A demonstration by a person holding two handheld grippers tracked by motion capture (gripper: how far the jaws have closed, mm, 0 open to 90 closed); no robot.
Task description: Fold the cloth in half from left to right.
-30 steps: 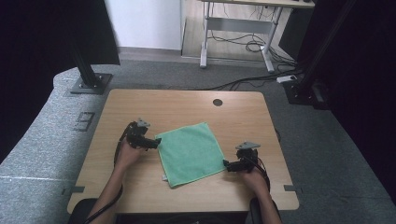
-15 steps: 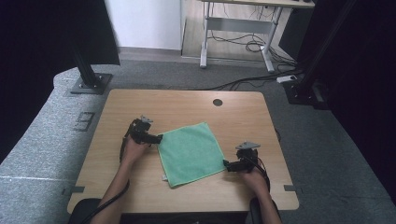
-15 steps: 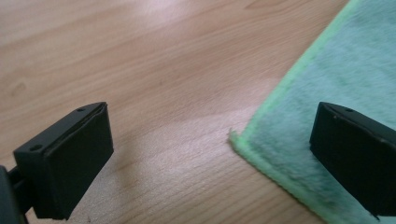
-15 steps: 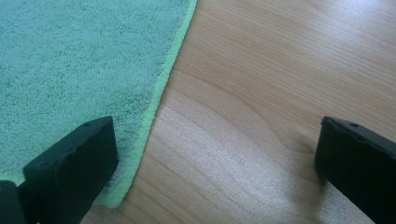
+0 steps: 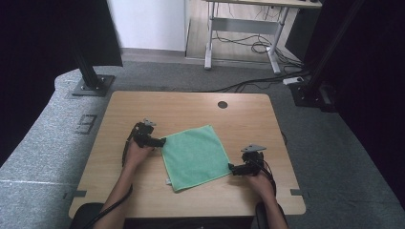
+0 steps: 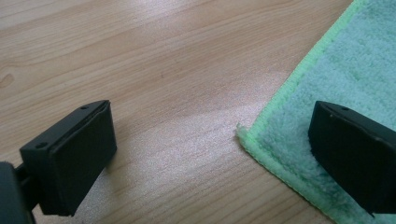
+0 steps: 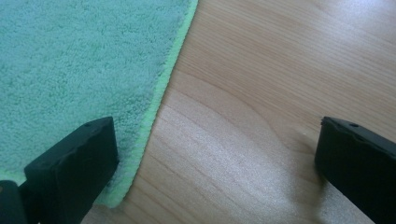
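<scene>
Seen from the high view: a green cloth [image 5: 195,156] spread flat and slightly askew near the middle of a pale wooden table [image 5: 239,119], with the left gripper [image 5: 160,141] at its left corner and the right gripper [image 5: 232,168] at its right corner. Also caught up there, and not by the gripper cameras: a round cable hole [image 5: 222,104] near the table's far edge, grey carpet [image 5: 47,143] all round, a black stand base [image 5: 90,86] off the far left corner.

Shown closer in the left gripper view: jaws wide apart, released, gripping nothing. One black block over bare wood, the other over the cloth [image 6: 345,70], with the cloth's pointed corner lying between them (whether that block touched the pile, impossible to tell).

Much the same in the right gripper view, mirrored: jaws spread and empty, one block above the cloth [image 7: 84,60] right at its edge, the other over bare wood well clear of it.

Revealed up close: a soft, looped terry pile, teal-green, bound in a brighter lime stitched hem. Table surface smooth, with light grain lines and a dull sheen. Jaw pads flat, rectangular, matte black.
</scene>
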